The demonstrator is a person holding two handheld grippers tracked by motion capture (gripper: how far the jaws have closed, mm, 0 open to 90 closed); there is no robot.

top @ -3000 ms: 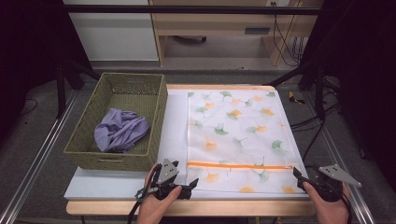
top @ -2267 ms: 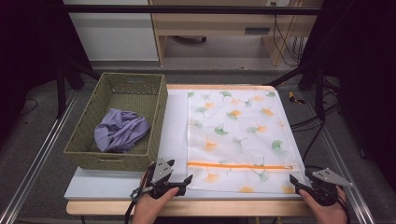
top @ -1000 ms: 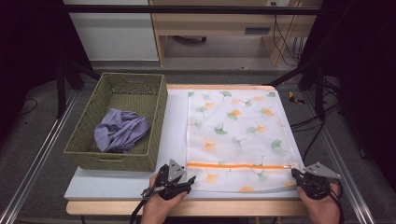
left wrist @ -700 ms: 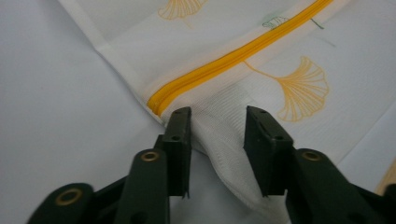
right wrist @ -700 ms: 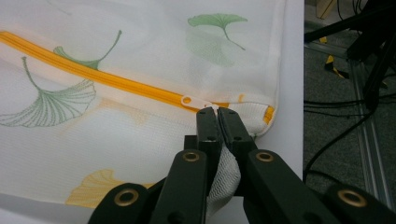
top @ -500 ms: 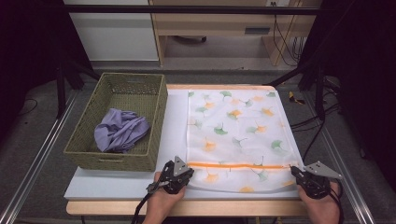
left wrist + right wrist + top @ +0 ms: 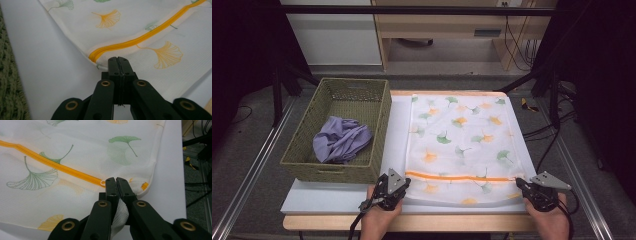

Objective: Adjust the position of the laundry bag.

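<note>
White mesh laundry bag (image 7: pixel 462 145) – ginkgo-leaf print, orange zipper (image 7: pixel 459 176); both hand-held grippers clamped on fabric – left (image 7: pixel 118 60), right (image 7: pixel 116 180).

White mesh laundry bag (image 7: pixel 462 140): white ground, printed with scattered ginkgo leaves in orange, yellow and green. Orange zipper (image 7: pixel 459 177) on a cream tape runs across it.
Olive-green woven basket (image 7: pixel 377 130): uniform olive weave.
Lavender crumpled cloth (image 7: pixel 339 142) in the basket: plain pale purple, no print.
White table sheet (image 7: pixel 332 197): plain white, over a light wooden edge.
Black two-jaw left gripper (image 7: pixel 118 60) and black two-jaw right gripper (image 7: pixel 116 180): black links, brass-coloured rivets, grey top plates.
</note>
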